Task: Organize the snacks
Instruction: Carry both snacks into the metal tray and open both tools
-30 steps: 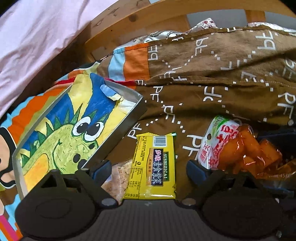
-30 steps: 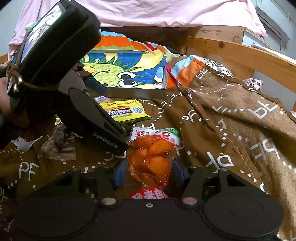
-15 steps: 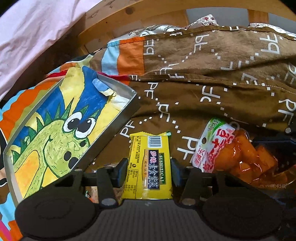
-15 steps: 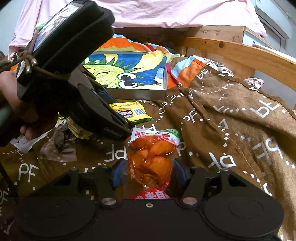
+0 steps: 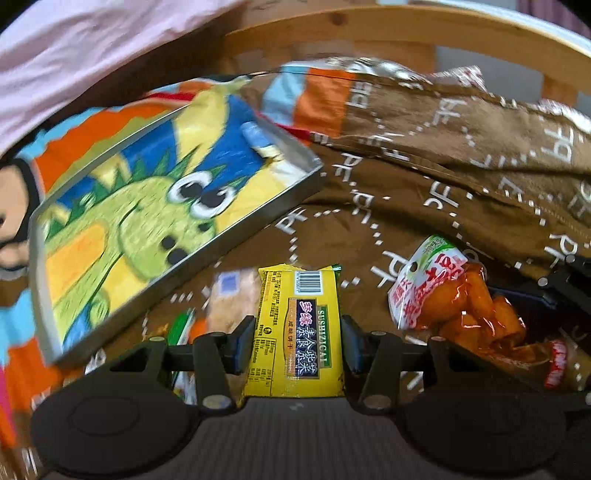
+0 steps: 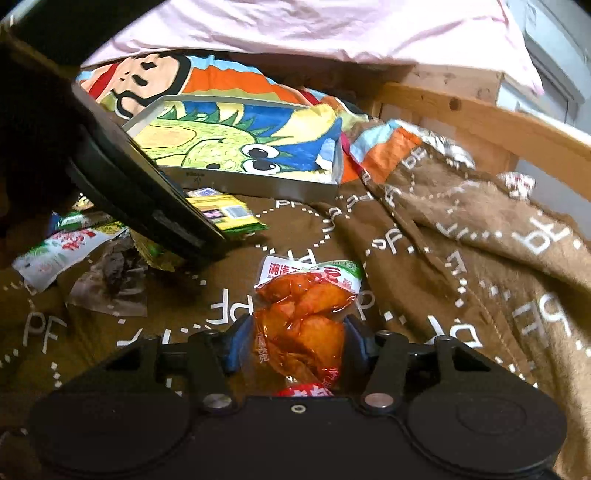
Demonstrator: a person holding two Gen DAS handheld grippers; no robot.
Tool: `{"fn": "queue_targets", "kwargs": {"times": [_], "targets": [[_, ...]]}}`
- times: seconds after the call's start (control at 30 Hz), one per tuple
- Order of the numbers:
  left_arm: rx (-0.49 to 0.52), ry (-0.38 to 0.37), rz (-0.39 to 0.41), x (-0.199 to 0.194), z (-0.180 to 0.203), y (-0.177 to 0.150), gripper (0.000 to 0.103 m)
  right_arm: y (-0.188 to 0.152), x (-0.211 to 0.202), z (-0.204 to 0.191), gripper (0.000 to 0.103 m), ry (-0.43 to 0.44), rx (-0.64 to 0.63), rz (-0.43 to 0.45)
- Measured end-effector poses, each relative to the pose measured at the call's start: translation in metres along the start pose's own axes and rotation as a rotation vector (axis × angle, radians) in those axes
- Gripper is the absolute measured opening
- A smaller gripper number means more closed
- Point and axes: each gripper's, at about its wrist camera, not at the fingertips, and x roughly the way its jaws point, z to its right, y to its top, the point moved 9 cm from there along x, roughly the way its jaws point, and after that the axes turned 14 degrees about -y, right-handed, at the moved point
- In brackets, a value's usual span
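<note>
My left gripper (image 5: 297, 341) is shut on a yellow snack packet (image 5: 297, 328) and holds it above the brown blanket. In the right wrist view the left gripper (image 6: 147, 206) shows as a dark body with the yellow packet (image 6: 229, 216) sticking out of it. My right gripper (image 6: 297, 347) is shut on an orange snack pouch (image 6: 301, 314), which also shows in the left wrist view (image 5: 454, 295). A metal tray with a dinosaur drawing (image 5: 147, 218) lies ahead to the left; it also shows in the right wrist view (image 6: 258, 181).
Several loose snack packets (image 6: 62, 251) and a dark wrapper (image 6: 110, 280) lie on the brown blanket (image 6: 461, 258) at the left. A wooden bed rail (image 6: 480, 122) runs behind. Pink bedding (image 6: 295, 26) lies beyond the tray.
My left gripper closed on the yellow packet and lifted it off the blanket toward the tray. My right gripper has kept hold of the orange pouch and risen a little.
</note>
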Motion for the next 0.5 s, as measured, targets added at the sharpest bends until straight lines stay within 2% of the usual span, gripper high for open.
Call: {"fn": "queue_targets", "kwargs": {"times": [0.1, 0.27, 0.4, 0.5], "targets": [[-0.071, -0.004, 0.045, -0.018, -0.005, -0.010, 0.052, 0.002, -0.007, -0.006, 0.054, -0.017, -0.047, 0.053], [-0.185, 0.018, 0.122, -0.047, -0.020, -0.028, 0.052, 0.011, -0.028, -0.016, 0.054, -0.062, -0.124, 0.189], [-0.251, 0.047, 0.186, -0.074, -0.042, -0.039, 0.052, 0.029, -0.046, -0.020, 0.055, -0.080, -0.127, 0.292], [-0.264, 0.092, 0.203, -0.089, -0.059, -0.039, 0.052, 0.051, -0.053, -0.026, 0.055, -0.045, -0.096, 0.337]]}}
